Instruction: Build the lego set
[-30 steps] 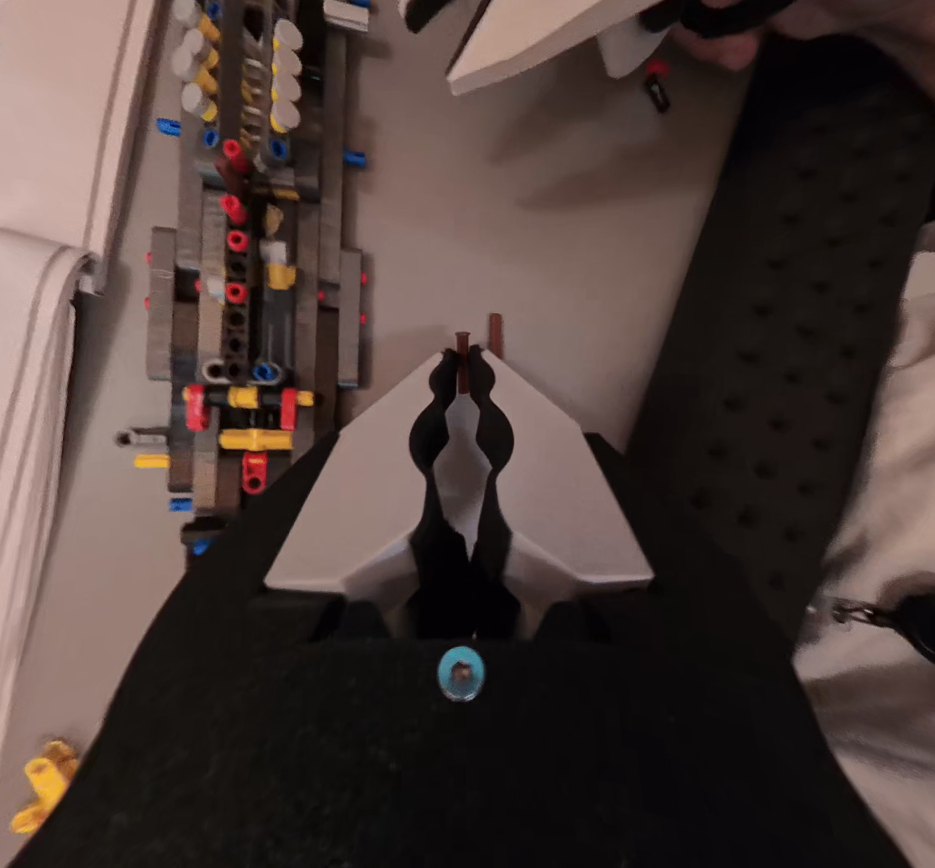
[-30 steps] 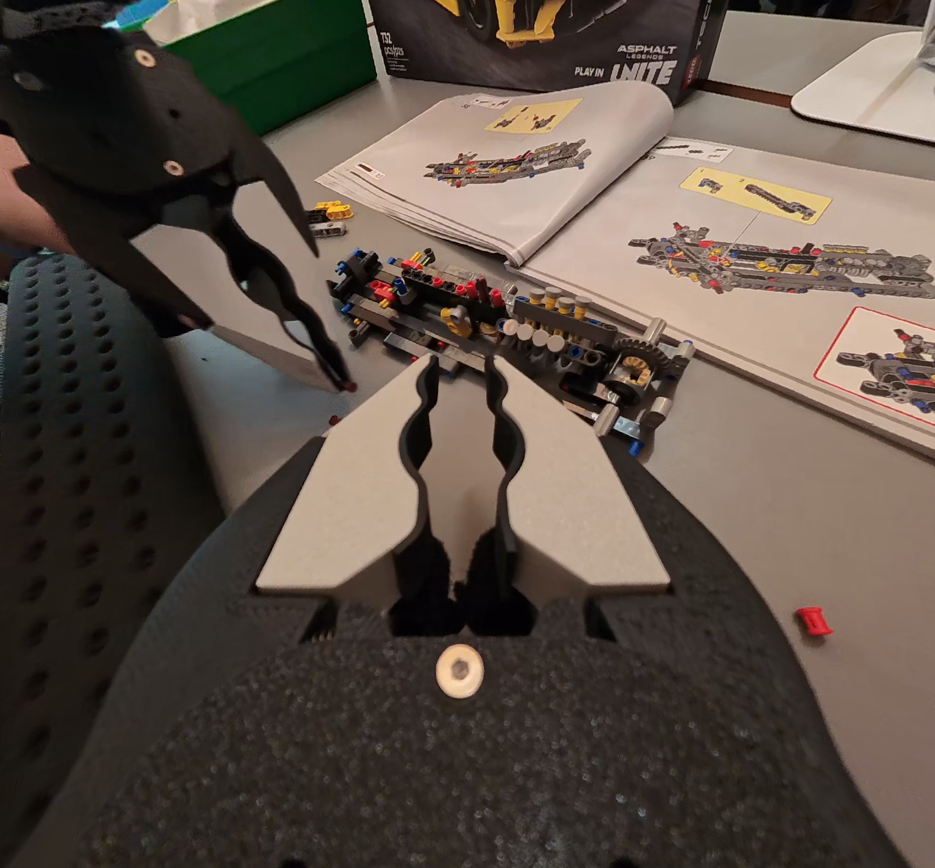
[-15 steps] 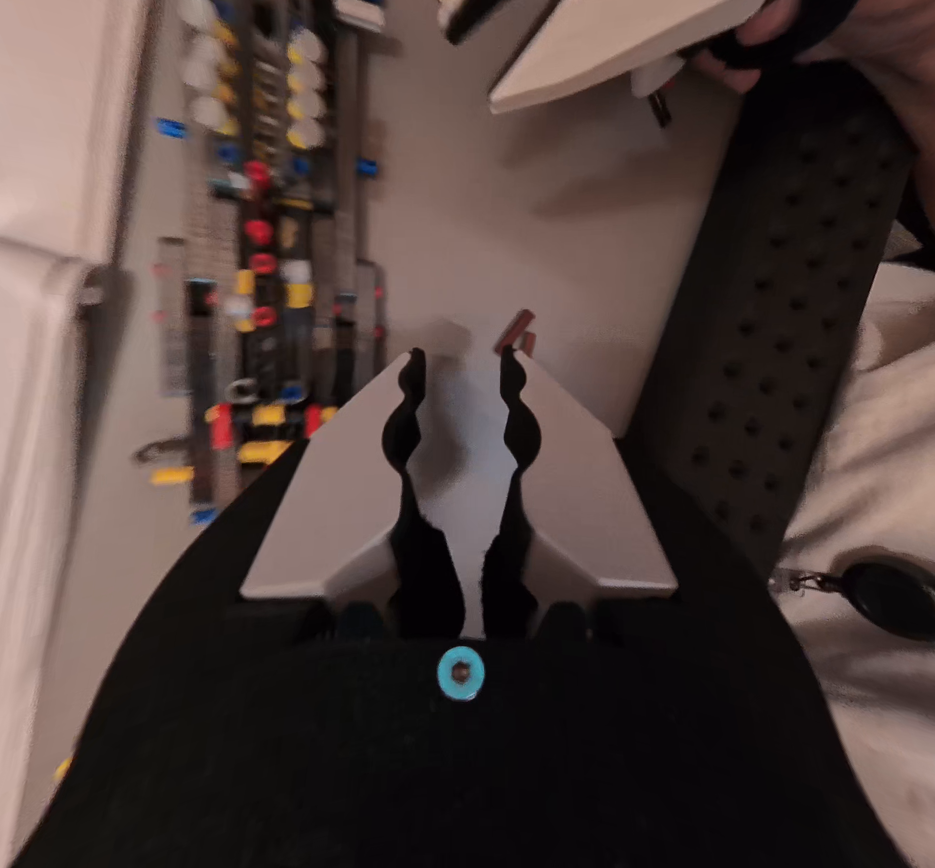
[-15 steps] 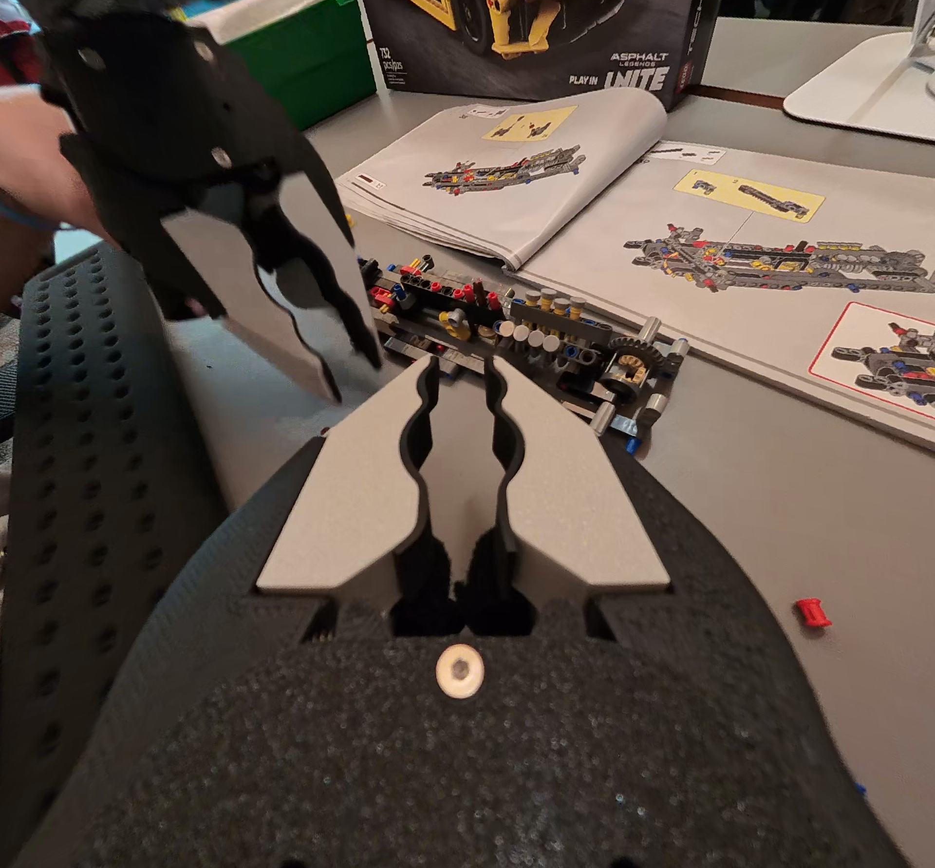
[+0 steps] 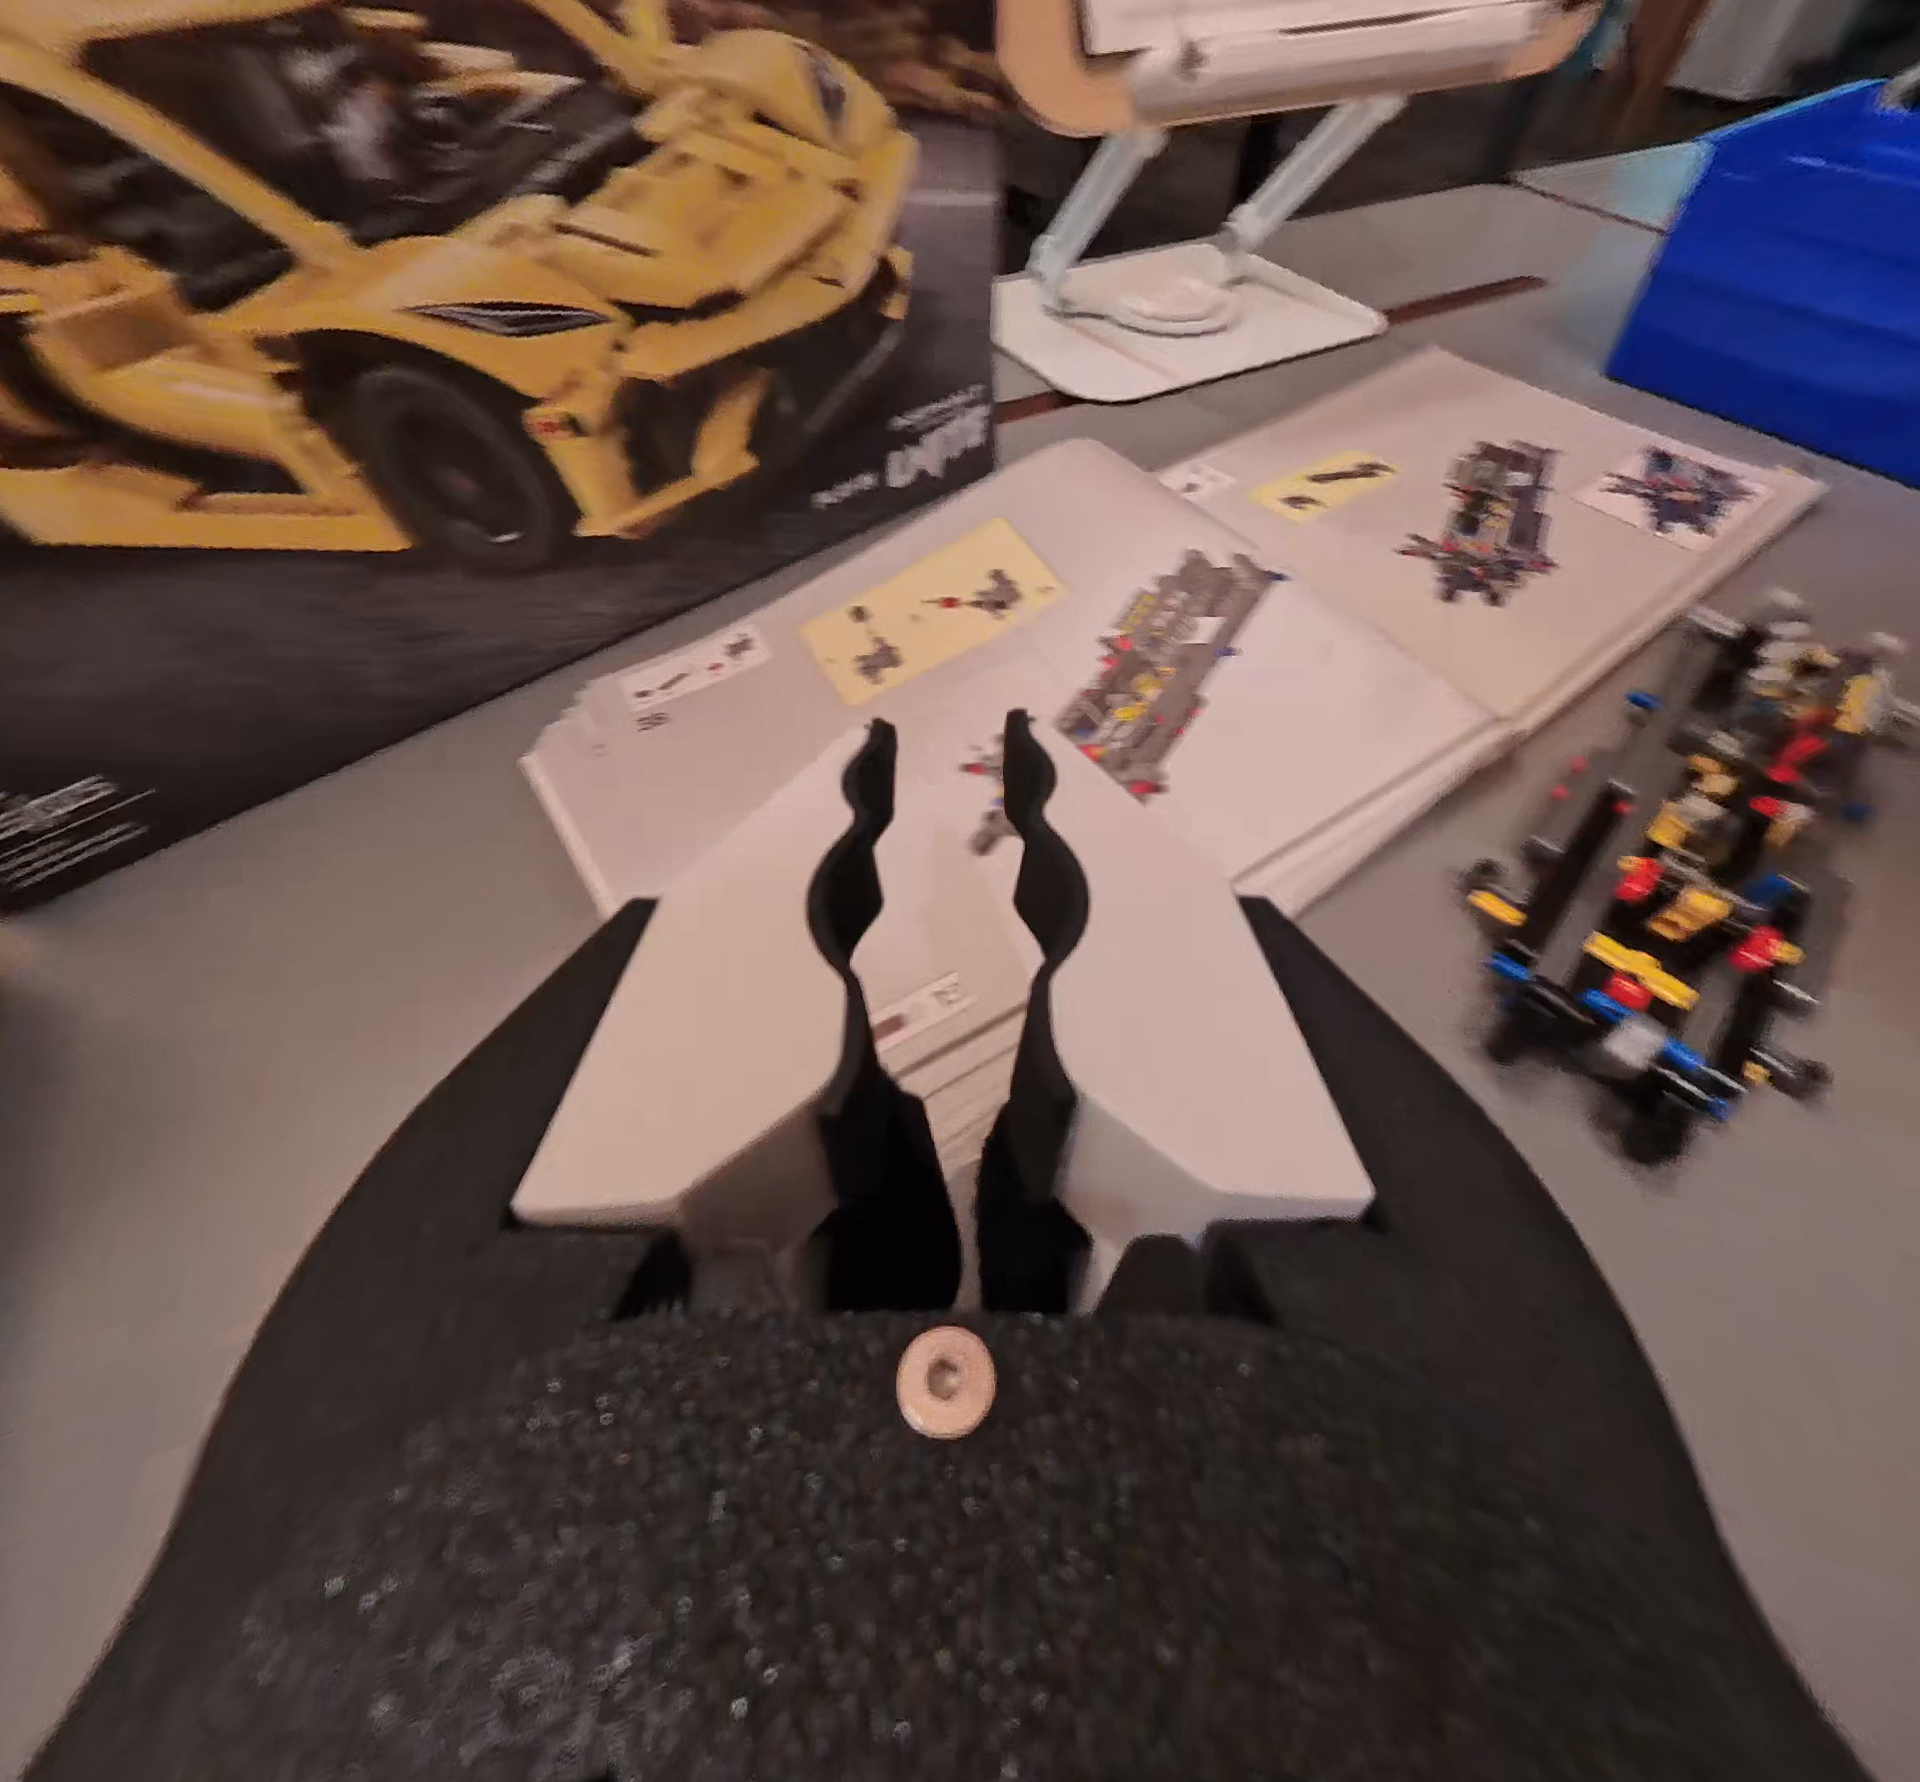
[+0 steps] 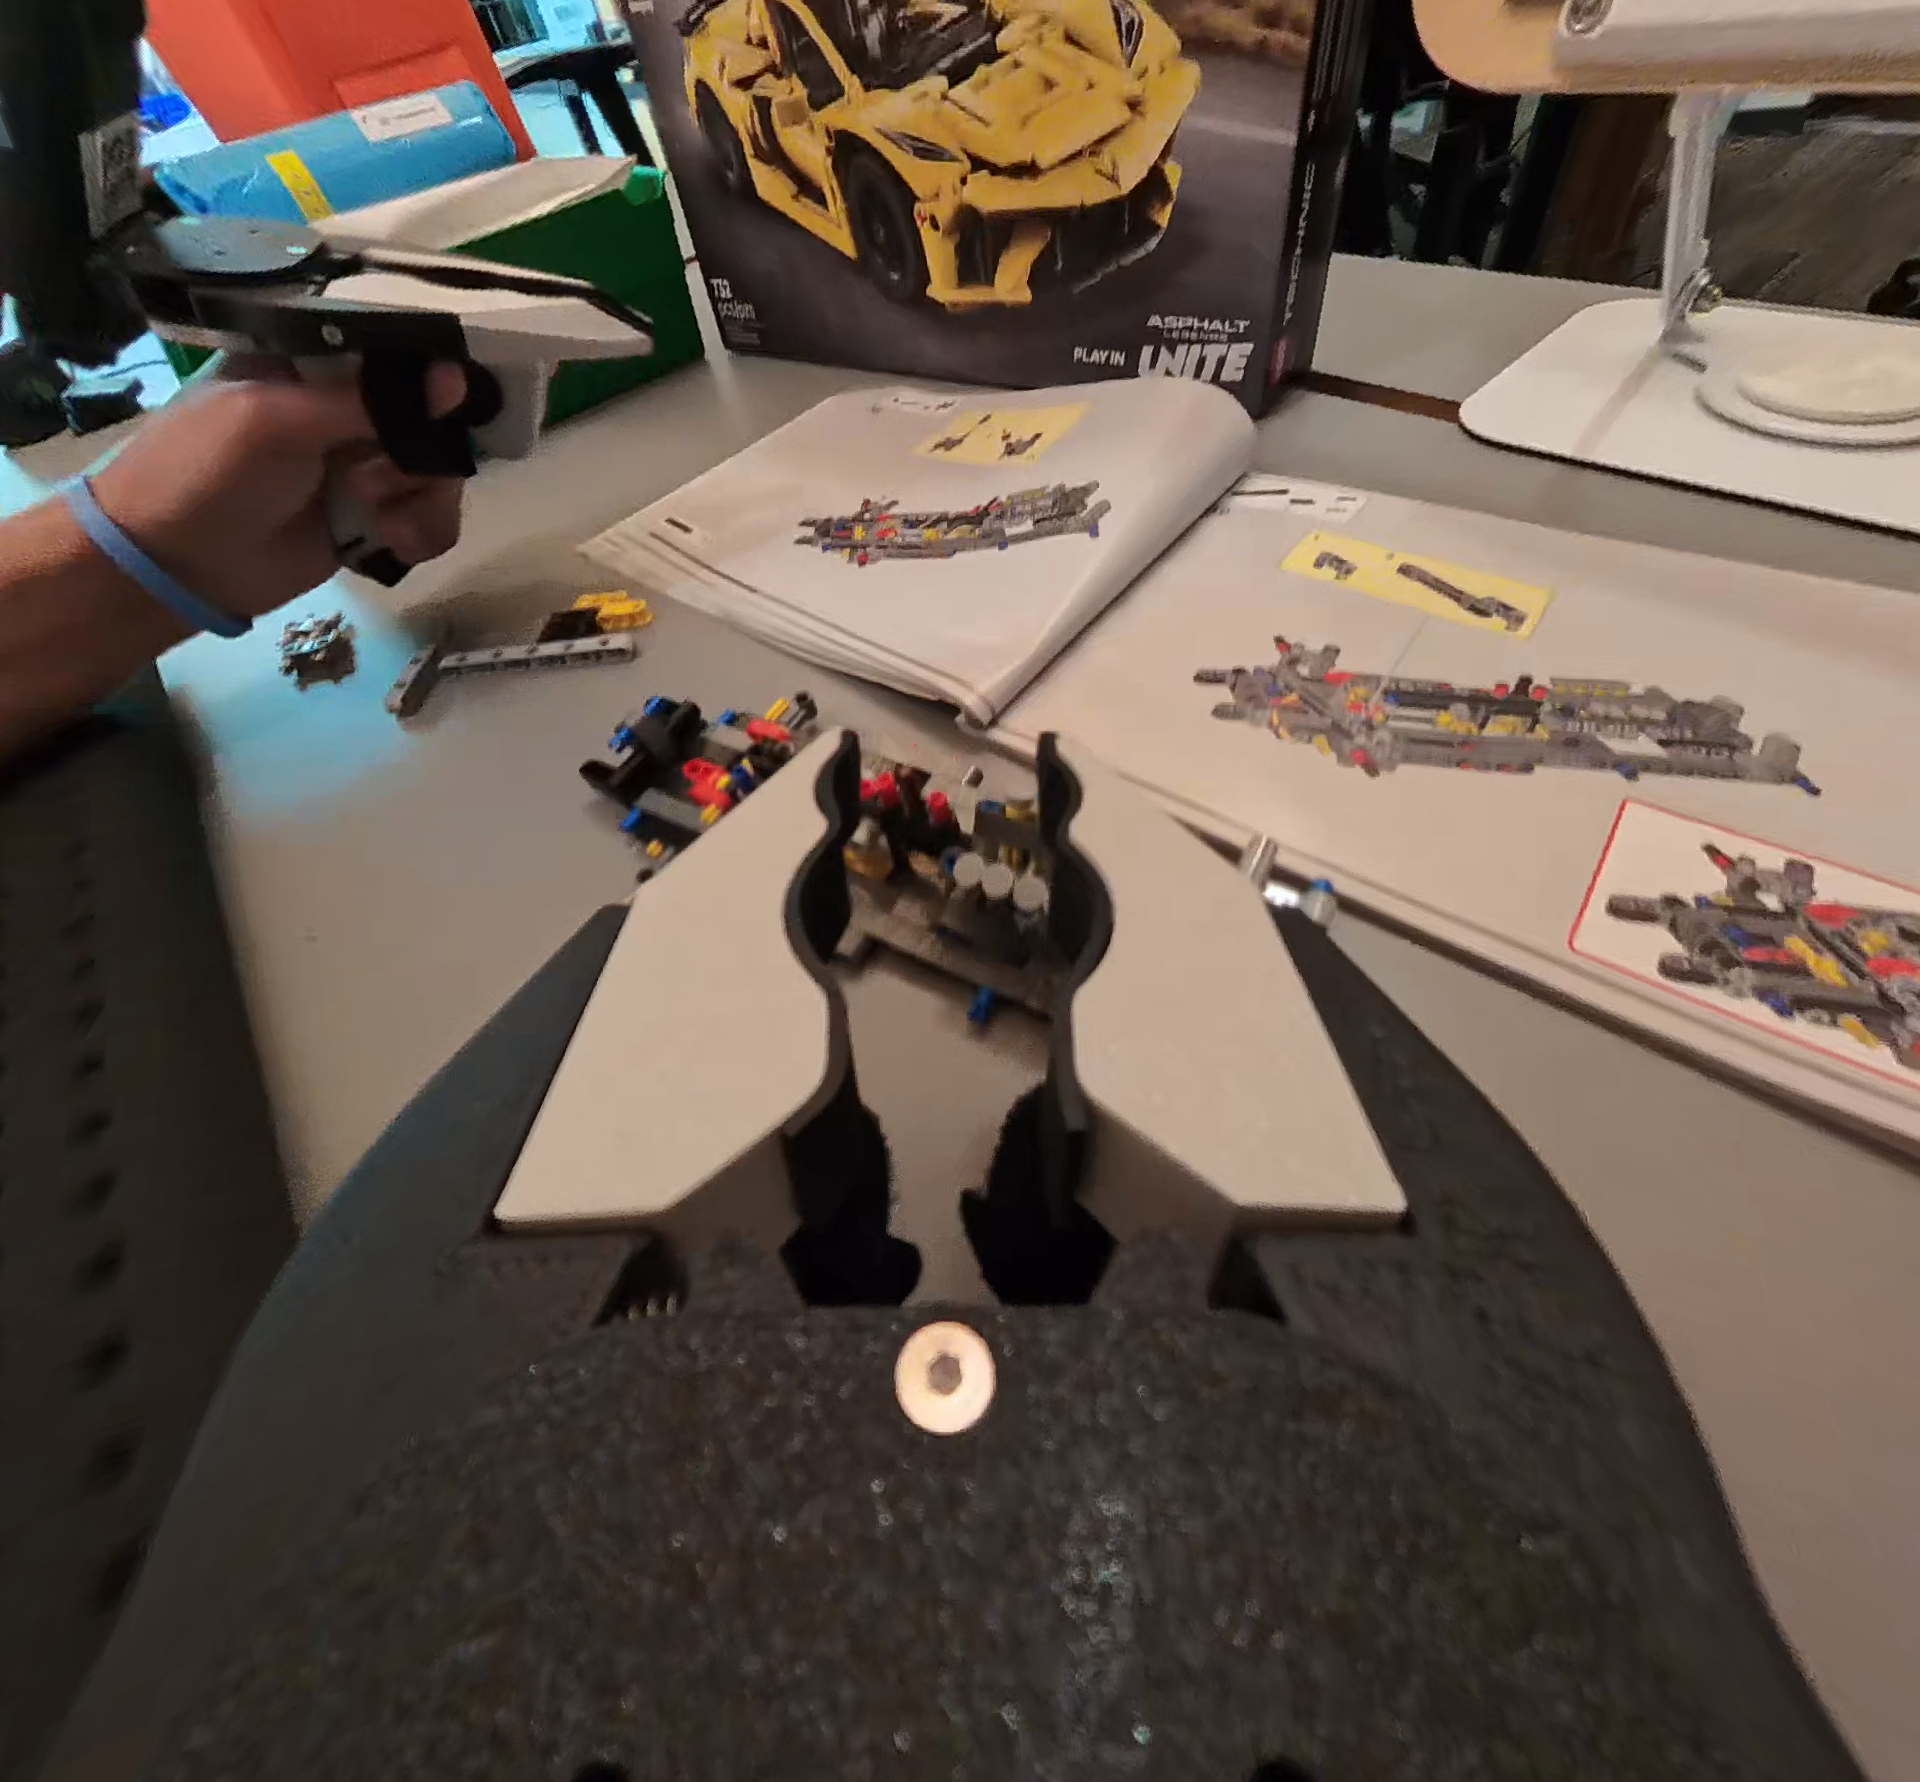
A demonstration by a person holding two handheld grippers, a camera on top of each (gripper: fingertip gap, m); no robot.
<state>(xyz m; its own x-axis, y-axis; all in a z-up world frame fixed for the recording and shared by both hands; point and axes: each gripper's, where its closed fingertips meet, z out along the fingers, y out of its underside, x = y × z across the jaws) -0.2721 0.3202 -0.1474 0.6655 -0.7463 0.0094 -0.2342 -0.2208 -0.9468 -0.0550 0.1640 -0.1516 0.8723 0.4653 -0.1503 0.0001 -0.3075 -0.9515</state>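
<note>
Grey beams and coloured pins make up my half-built chassis [image 6: 831, 828], lying flat on the table [image 6: 1558, 1161] in front of the open instruction booklet [image 6: 1039, 569]. I judge the build well short of done: only the long frame exists, nothing like the yellow car on the box [image 6: 987, 122]. Loose pieces wait to its left, a grey beam [image 6: 520, 662] among them. My right gripper [image 6: 940, 756] is spread and empty above the chassis; my left gripper [image 5: 943, 735] is likewise parted and empty, aimed at the booklet.
</note>
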